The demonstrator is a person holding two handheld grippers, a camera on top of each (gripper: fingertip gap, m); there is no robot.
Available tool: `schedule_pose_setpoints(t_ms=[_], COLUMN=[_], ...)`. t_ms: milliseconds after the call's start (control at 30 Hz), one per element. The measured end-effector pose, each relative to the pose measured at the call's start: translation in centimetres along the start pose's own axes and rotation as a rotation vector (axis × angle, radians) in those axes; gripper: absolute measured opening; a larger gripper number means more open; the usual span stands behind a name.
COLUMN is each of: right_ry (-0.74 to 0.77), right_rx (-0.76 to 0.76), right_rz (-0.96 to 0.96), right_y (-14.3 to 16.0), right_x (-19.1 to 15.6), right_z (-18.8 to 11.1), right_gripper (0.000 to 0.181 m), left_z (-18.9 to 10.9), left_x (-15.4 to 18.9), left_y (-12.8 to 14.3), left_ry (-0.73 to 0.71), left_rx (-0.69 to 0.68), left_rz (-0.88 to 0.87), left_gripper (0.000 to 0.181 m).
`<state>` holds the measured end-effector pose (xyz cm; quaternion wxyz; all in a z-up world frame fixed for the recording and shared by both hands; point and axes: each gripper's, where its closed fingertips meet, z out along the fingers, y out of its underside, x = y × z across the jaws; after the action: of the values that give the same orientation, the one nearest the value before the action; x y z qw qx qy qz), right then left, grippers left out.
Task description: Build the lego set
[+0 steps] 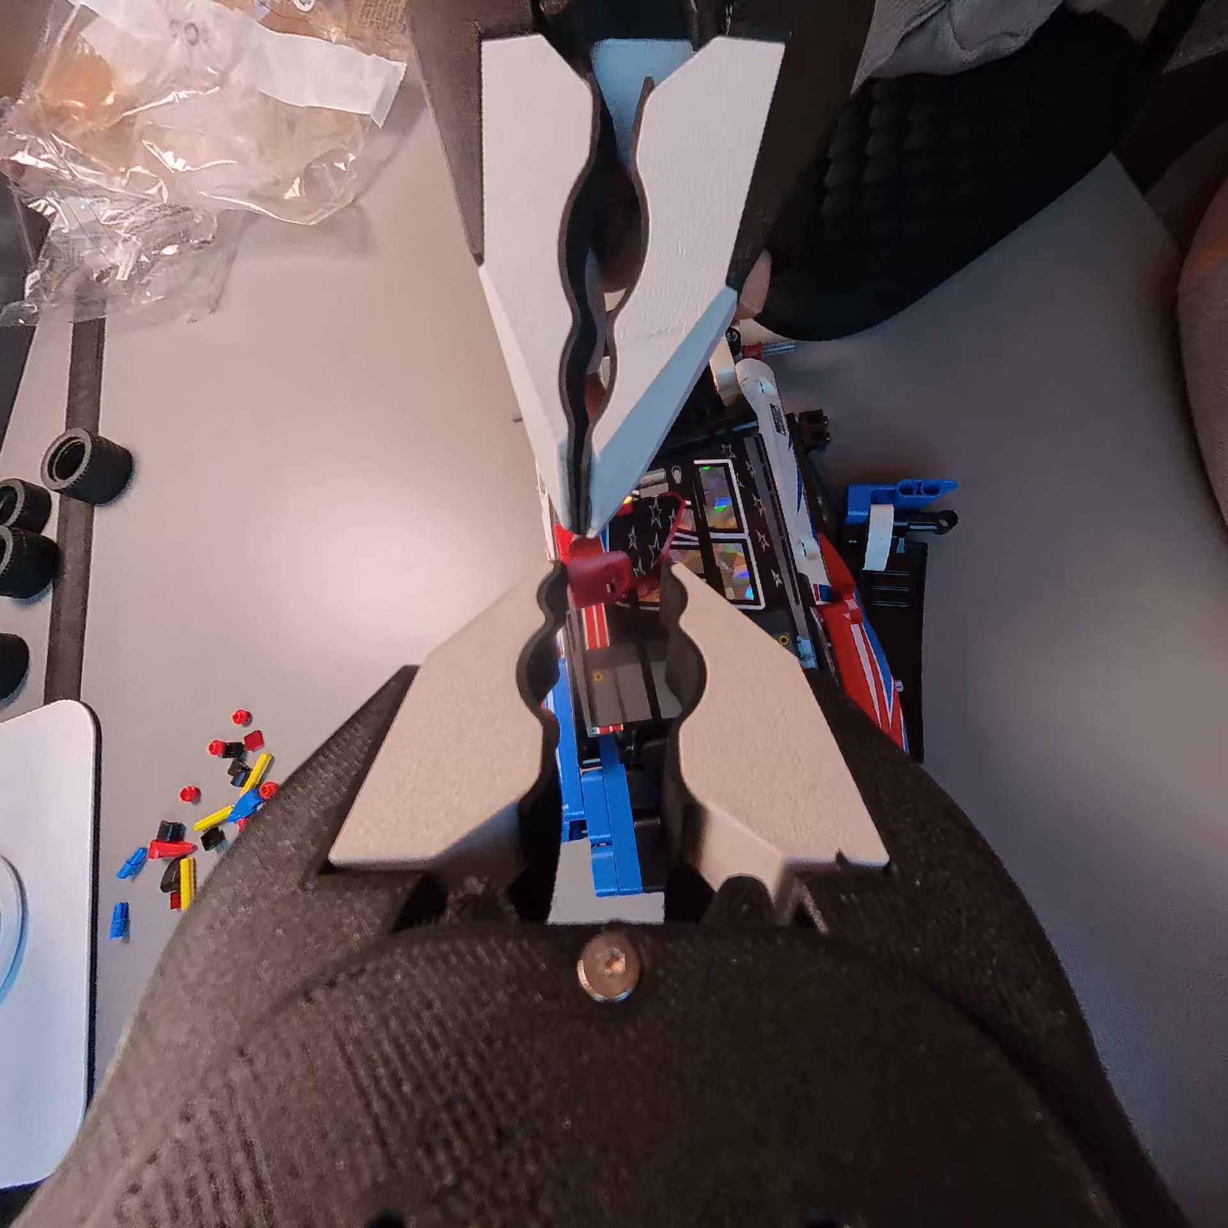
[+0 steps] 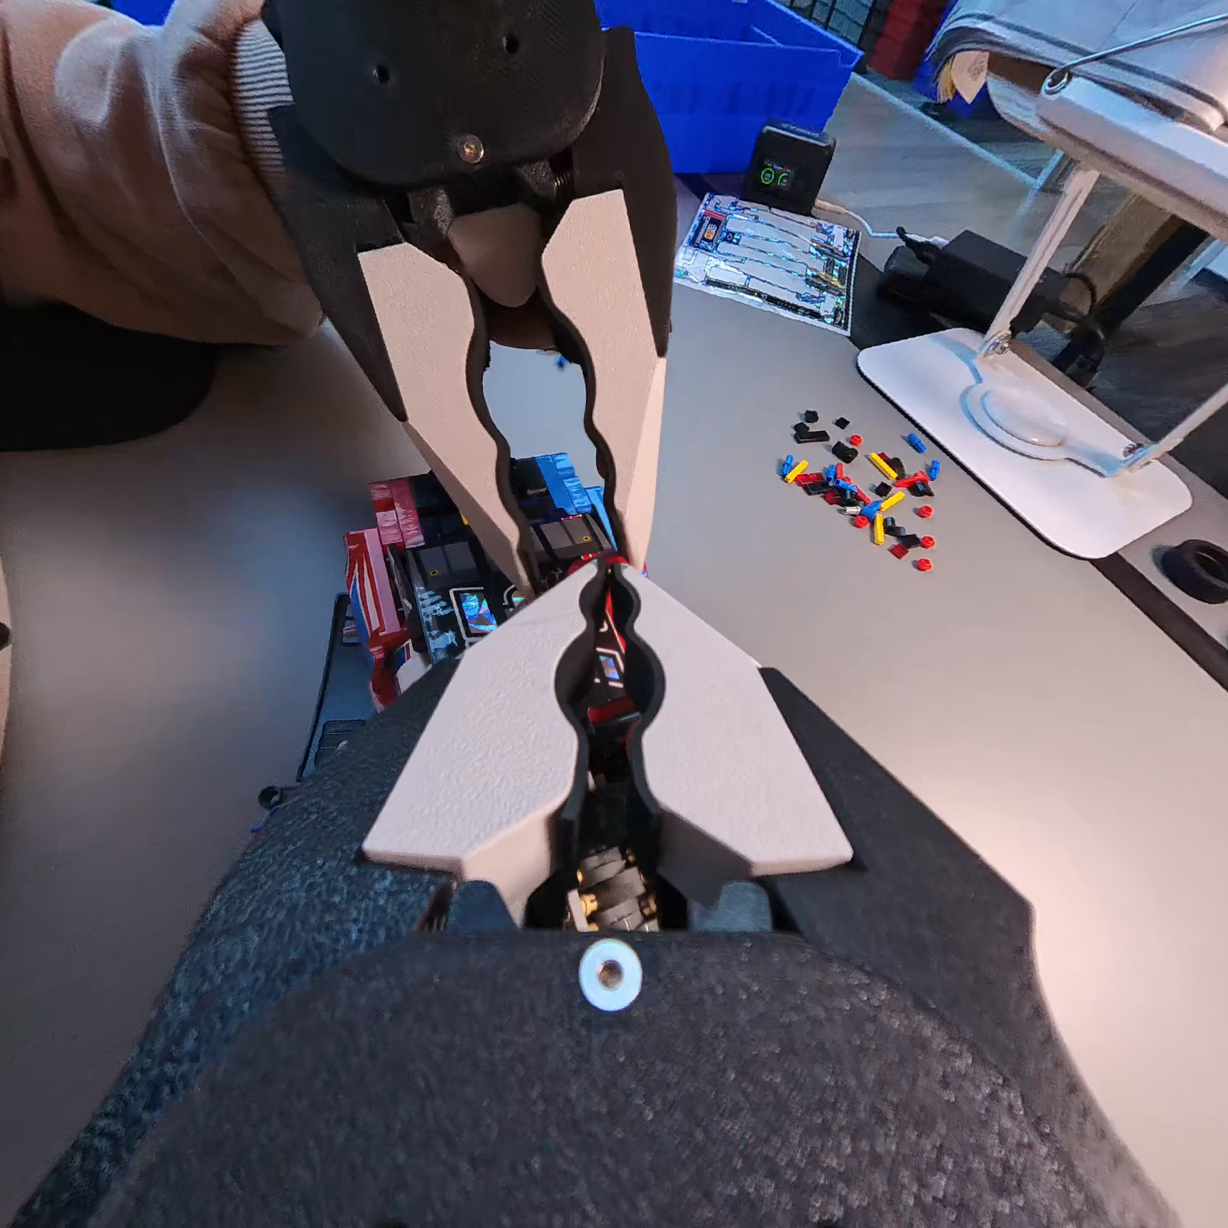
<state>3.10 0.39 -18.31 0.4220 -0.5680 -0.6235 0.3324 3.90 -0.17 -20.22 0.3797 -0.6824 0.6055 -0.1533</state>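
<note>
A part-built lego car [image 1: 764,531] in red, white, blue and black lies on the grey table, also seen in the right wrist view [image 2: 399,585]. My right gripper [image 2: 608,573] is shut on a small red piece [image 1: 598,575] at the car's top, next to a red-edged star-pattern panel [image 1: 648,538]. In the left wrist view it [image 1: 585,531] comes in from above. My left gripper [image 1: 611,575] faces it, jaws apart on either side of the red piece. I cannot tell whether its fingers touch it.
Loose small lego pieces [image 1: 212,811] [image 2: 864,492] lie beside a white lamp base [image 2: 1017,425]. Black tyres [image 1: 86,465] and clear plastic bags [image 1: 166,133] are at the left. A sticker sheet [image 2: 764,259], a black device [image 2: 787,166] and a blue bin [image 2: 731,80] stand behind. A sleeve [image 2: 133,166] is near.
</note>
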Motion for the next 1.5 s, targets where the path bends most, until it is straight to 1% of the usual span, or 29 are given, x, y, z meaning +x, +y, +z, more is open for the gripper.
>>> schedule_pose_setpoints(t_ms=[100,233,300,400,533,600,633,733,800,833,967,1100,1233,1333,1367,1400,1500], right_ry=[0.015,-0.032,-0.088,-0.093,0.003,0.025,0.031,0.074,0.116,0.132,0.201,0.188,0.138,0.199,0.205,0.208,0.212], right_rx=[-0.018,0.005,0.021,0.015,0.057,0.024,0.011,-0.012,-0.033,-0.042,-0.064,-0.057,0.017,0.048,0.038,0.024,0.013], right_rz=[-0.015,-0.004,-0.004,-0.021,0.026,0.029,0.028,-0.022,-0.071,-0.079,-0.143,-0.153,-0.093,-0.069,-0.054,-0.028,0.026], right_y=[0.1,-0.2,-0.2,-0.1,-0.8,-0.6,-0.4,-0.2,-0.2,-0.2,-0.5,-0.6,-1.5,-2.1,-1.9,-1.7,-1.2], right_x=[0.0,-0.3,-1.1,-1.2,0.5,0.8,0.8,0.8,1.0,1.1,1.4,0.8,0.2,1.2,1.5,1.7,2.1], right_z=[0.1,0.0,-0.2,-0.3,-0.5,-0.3,-0.1,0.3,0.4,0.4,0.4,0.4,-0.2,-0.8,-0.8,-0.7,-0.6], right_gripper=[0.000,0.000,0.000,0.000,0.000,0.016,0.017,0.009,0.007,0.002,0.000,0.000,0.000,0.000,0.011,0.014,0.012], left_z=[0.0,0.0,0.0,-0.1,0.0,-0.1,-0.1,-0.2,-0.1,-0.1,-0.2,-0.5,-0.8,-0.8,-0.7,-0.7,-0.9], left_x=[0.0,0.0,-0.2,0.0,-0.1,-0.2,-0.3,-0.5,-0.6,-0.6,-0.9,-1.4,-1.4,-1.5,-1.5,-1.5,-1.6], left_y=[0.1,0.0,0.2,0.2,0.3,0.2,0.0,-0.2,-0.1,-0.2,-0.5,-0.5,-0.7,-0.7,-0.7,-0.7,-0.9], left_ry=[-0.005,0.004,-0.004,0.008,-0.006,-0.014,-0.016,-0.032,-0.038,-0.037,-0.054,-0.073,-0.078,-0.083,-0.086,-0.088,-0.101], left_rx=[-0.007,-0.003,-0.013,-0.004,-0.015,-0.015,-0.013,-0.017,-0.023,-0.020,-0.020,-0.022,-0.017,-0.018,-0.019,-0.018,-0.016], left_rz=[0.002,-0.001,0.002,-0.003,0.002,0.002,0.001,-0.006,-0.019,-0.026,-0.051,-0.056,-0.054,-0.050,-0.048,-0.045,-0.040], left_gripper=[0.026,0.026,0.025,0.025,0.025,0.025,0.025,0.026,0.026,0.025,0.025,0.025,0.026,0.025,0.025,0.025,0.025])
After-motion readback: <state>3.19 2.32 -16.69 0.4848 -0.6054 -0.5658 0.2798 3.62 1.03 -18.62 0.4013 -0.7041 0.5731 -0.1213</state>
